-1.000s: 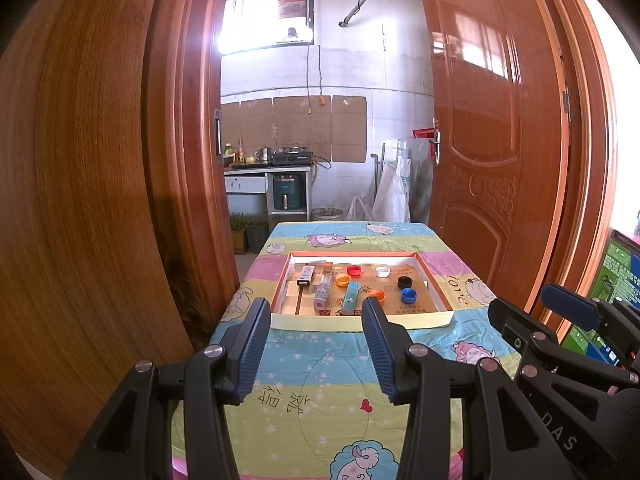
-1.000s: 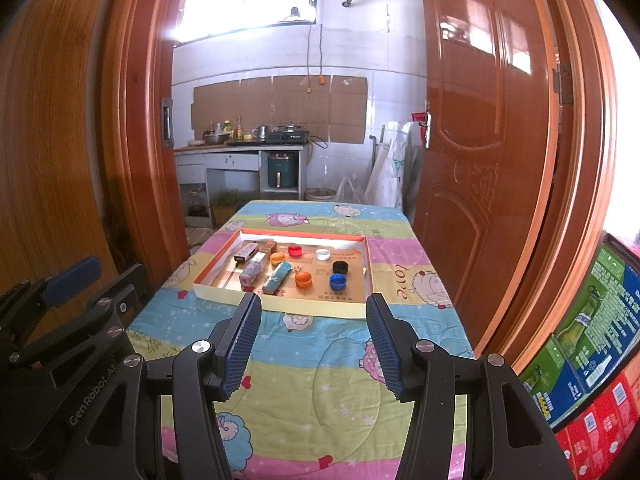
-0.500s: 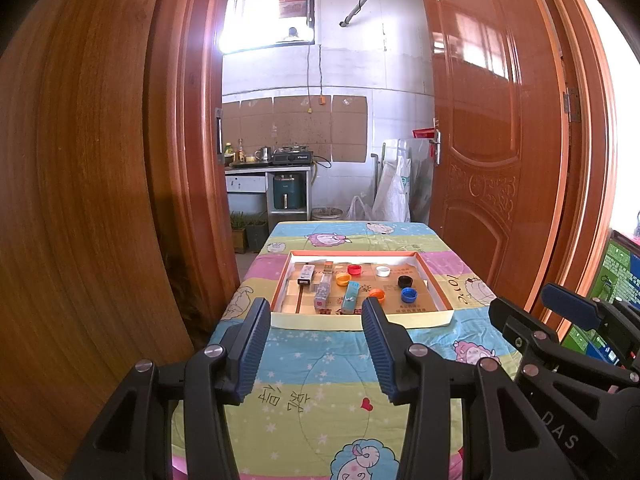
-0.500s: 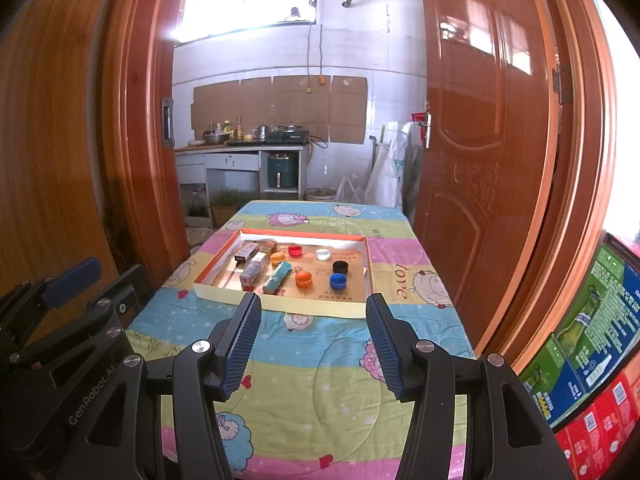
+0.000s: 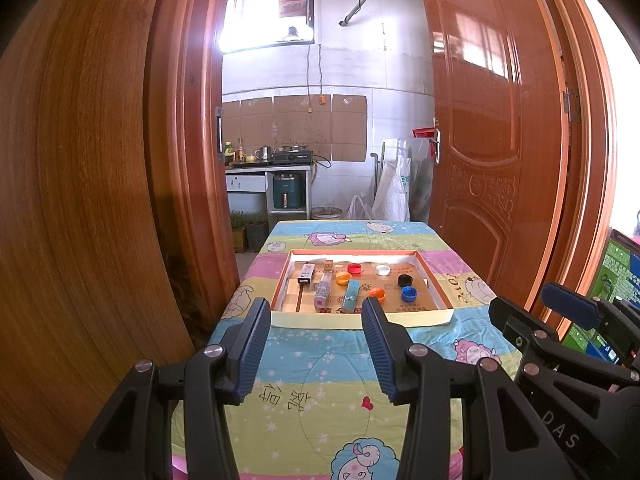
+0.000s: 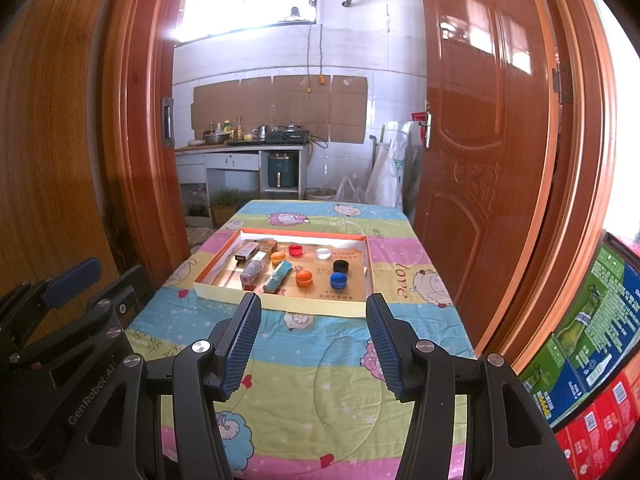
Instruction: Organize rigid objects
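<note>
Both the left claw (image 5: 314,320) and right claw (image 6: 313,316) hang spread and empty above the bench (image 6: 320,368), well short of the tray (image 6: 316,307) holding caps and small boxes; sorted or unsorted, I can't judge

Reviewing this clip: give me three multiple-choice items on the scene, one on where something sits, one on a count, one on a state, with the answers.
1. Where do the bottle caps lie?
A. in the shallow tray
B. on the bare cloth
C. on the floor

2. How many bottle caps show in the tray?
A. two
B. four
C. six

3. How do the two tools stand?
A. both open and empty
B. both shut on caps
C. left shut, right open

Answers:
1 A: the blue cap and the others sit inside the tray.
2 C: red, white, black, blue and two orange caps.
3 A: the left tool and right tool show wide gaps, holding nothing.
</note>
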Available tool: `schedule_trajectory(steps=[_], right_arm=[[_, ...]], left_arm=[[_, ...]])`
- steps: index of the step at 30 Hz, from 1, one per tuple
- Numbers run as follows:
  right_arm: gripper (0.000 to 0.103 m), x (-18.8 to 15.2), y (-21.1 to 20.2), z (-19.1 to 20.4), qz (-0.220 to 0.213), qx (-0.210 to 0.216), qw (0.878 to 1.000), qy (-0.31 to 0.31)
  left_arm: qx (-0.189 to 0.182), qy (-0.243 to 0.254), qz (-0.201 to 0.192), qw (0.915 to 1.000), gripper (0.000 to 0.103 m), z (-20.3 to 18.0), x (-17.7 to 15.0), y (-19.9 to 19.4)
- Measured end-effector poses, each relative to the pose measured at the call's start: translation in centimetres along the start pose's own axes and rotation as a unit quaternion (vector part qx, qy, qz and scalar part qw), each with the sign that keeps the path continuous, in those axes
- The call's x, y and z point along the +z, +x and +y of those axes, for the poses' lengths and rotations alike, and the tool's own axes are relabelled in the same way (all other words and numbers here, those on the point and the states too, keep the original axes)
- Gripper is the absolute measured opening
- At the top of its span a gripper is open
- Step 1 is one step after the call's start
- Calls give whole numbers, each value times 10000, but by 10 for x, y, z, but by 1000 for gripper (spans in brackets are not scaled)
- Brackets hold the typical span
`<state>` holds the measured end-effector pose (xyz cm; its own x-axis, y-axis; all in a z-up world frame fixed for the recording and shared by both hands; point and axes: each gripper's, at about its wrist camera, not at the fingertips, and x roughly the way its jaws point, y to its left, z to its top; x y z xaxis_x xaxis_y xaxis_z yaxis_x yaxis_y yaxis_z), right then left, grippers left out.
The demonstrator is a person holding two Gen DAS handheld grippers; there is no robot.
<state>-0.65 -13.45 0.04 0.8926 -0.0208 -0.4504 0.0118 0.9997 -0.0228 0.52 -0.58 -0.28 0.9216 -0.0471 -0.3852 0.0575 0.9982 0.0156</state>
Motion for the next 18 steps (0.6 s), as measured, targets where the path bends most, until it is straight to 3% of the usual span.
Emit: schedule_trajectory(steps=[18], right_arm=[[57,-2,0,0,-6,35,10000,27]], left_arm=[[-46,15,76,10000,47,-5,-7,-2]])
